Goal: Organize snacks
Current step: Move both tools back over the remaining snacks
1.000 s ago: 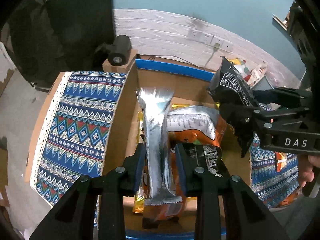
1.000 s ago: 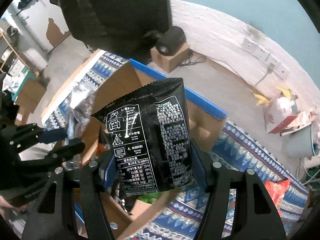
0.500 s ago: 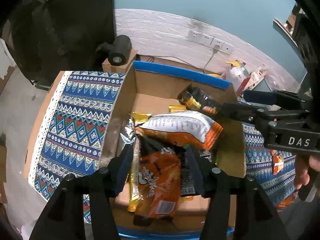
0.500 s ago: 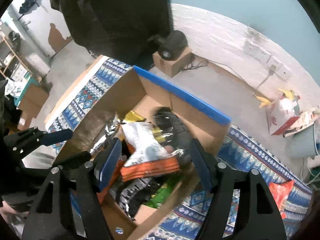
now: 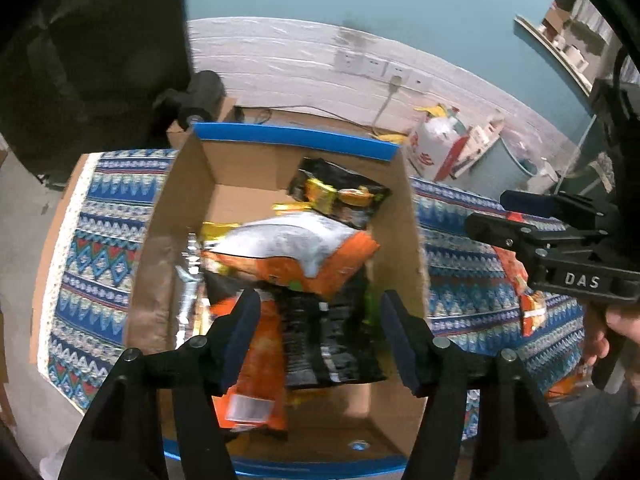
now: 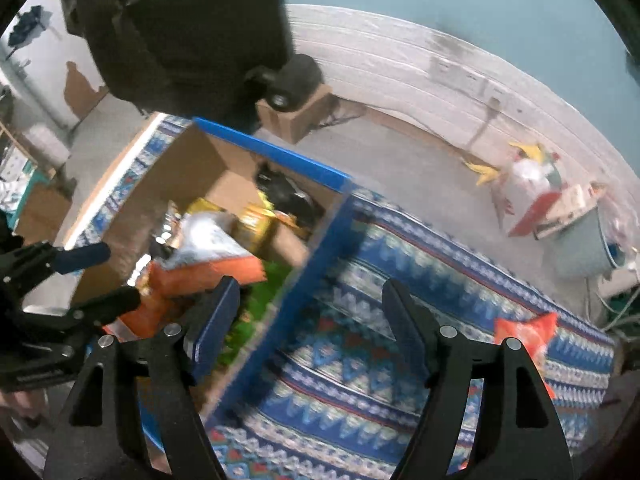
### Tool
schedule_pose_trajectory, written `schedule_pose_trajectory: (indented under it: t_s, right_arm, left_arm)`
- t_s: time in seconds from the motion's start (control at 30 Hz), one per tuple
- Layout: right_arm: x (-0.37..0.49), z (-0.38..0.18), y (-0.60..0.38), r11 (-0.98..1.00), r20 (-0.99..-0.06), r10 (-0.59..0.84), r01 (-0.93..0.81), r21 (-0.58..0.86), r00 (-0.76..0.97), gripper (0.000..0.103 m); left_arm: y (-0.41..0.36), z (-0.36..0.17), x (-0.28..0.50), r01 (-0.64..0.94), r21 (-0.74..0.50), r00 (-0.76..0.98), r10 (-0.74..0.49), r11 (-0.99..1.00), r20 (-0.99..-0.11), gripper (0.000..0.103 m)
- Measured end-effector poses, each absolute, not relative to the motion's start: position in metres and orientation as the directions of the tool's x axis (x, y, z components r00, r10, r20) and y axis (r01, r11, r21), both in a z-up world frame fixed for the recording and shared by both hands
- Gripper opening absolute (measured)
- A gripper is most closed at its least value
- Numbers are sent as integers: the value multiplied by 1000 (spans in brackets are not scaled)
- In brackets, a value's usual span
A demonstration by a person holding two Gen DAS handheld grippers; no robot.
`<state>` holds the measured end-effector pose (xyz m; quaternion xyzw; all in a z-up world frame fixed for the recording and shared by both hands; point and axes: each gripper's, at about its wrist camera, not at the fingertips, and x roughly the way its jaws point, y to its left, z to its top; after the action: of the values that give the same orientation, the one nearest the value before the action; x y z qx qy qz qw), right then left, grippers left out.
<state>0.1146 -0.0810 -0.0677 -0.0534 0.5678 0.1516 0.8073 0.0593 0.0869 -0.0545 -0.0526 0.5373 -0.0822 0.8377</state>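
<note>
Item: red snack packet (image 6: 526, 338), loose on the patterned cloth (image 6: 384, 264), outside the cardboard box (image 5: 394, 216).
Bearing: right of my right gripper (image 6: 310, 322).
Jaws: both pairs just opening, empty.
Left gripper (image 5: 316, 332): over box, farther.

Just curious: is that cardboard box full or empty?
Partly full. The box holds several snack bags, like an orange one and a black one; bare cardboard still shows at the back.

Snack packets (image 5: 296, 248) in box (image 5: 400, 240), box on patterned cloth (image 5: 100, 240)
</note>
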Motion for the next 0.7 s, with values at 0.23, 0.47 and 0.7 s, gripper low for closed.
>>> schedule_pose_trajectory:
  t_s: [0.23, 0.47, 0.7]
  right_arm:
    - [102, -77, -147, 975, -944, 101, -222, 31, 314, 75]
    - [87, -82, -208, 989, -948, 38, -147, -10, 316, 75]
    - [81, -88, -273, 995, -942, -59, -53, -81, 330, 75]
  left_arm:
    - [47, -61, 65, 128, -164, 380, -201, 978, -903, 64]
    - [2, -63, 74, 179, -145, 366, -202, 973, -908, 67]
    - [-45, -75, 82, 244, -117, 344, -199, 963, -918, 69]
